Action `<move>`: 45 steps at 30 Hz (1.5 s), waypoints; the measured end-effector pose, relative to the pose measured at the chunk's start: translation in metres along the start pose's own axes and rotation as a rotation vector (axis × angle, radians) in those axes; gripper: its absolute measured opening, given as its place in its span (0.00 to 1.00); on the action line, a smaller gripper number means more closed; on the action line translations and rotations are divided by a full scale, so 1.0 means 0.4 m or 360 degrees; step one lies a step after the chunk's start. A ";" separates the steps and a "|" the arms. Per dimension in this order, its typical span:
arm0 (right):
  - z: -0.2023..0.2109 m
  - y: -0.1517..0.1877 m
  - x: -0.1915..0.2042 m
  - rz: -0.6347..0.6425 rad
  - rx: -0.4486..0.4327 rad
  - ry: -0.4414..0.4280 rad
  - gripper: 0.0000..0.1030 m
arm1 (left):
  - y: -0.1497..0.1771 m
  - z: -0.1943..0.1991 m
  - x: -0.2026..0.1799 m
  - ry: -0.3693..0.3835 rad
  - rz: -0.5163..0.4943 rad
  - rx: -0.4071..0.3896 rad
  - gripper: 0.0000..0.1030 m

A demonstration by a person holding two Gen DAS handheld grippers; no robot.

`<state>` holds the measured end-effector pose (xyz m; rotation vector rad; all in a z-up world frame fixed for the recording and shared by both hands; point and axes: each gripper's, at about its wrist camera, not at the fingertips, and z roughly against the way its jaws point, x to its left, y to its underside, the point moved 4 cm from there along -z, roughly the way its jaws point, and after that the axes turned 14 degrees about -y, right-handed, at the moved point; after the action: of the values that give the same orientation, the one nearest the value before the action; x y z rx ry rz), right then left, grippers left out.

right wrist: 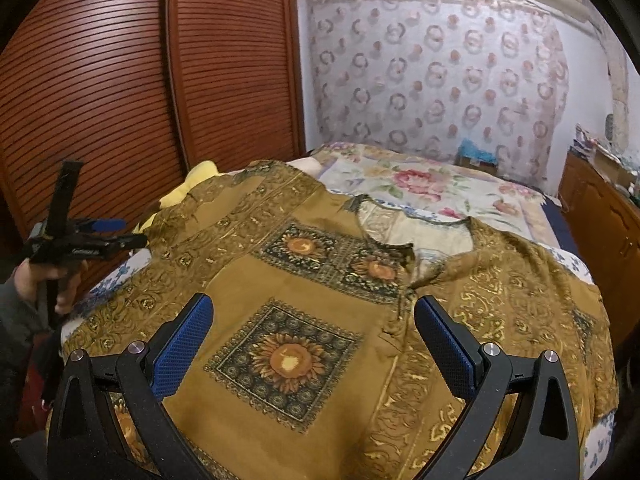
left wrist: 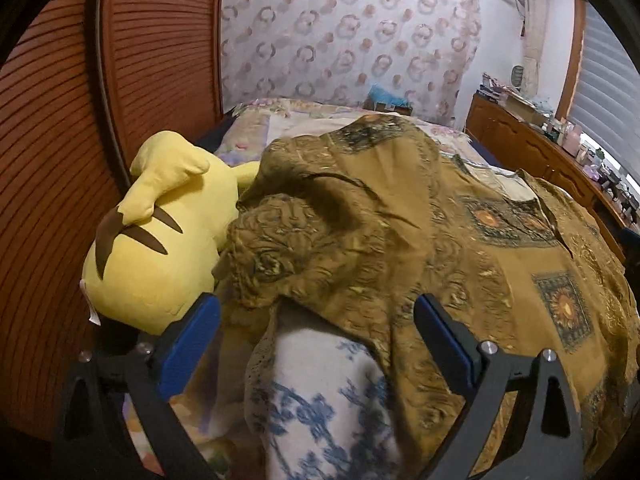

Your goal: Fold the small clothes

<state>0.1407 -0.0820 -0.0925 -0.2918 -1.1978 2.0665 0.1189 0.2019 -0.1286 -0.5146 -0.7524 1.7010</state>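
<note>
A yellow plush toy (left wrist: 160, 232) with brown stripes lies at the bed's left edge, close against the reddish louvred wardrobe doors (right wrist: 120, 100). The bed (right wrist: 432, 188) carries a floral quilt with pink blooms toward its far end, and a blue-and-white patterned cover (left wrist: 320, 408) at its near edge. Behind the far edge hangs a pale curtain printed with rings (right wrist: 440, 72). Along the right side runs a wooden cabinet (left wrist: 532, 148), its top crowded with small items too blurred to name.

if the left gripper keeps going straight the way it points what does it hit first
Most likely the crumpled sleeve of the mustard patterned shirt, bunched between the open left gripper fingers' line. The yellow plush toy sits off to the left, out of that line. Depth is hard to judge.
</note>
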 end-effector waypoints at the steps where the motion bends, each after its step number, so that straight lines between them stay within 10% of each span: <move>1: -0.005 -0.003 0.002 0.0000 0.0007 -0.0012 0.99 | -0.004 -0.006 0.002 0.0003 0.0006 0.0008 0.92; 6: -0.032 -0.013 0.018 0.0015 0.0032 -0.0053 0.99 | -0.033 -0.029 -0.009 0.0021 -0.0052 0.0021 0.76; 17: -0.028 0.015 0.017 -0.0024 0.0051 -0.0084 0.99 | -0.041 -0.067 -0.023 0.0092 -0.0162 0.0122 0.03; 45: 0.019 0.039 -0.036 -0.0116 0.0010 -0.0051 0.99 | -0.107 0.143 -0.285 0.0336 -0.0389 -0.0109 0.01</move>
<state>0.1396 -0.1017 -0.1034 -0.2100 -1.2031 2.0185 0.1382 0.0859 -0.0633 -0.6133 -0.6921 1.3748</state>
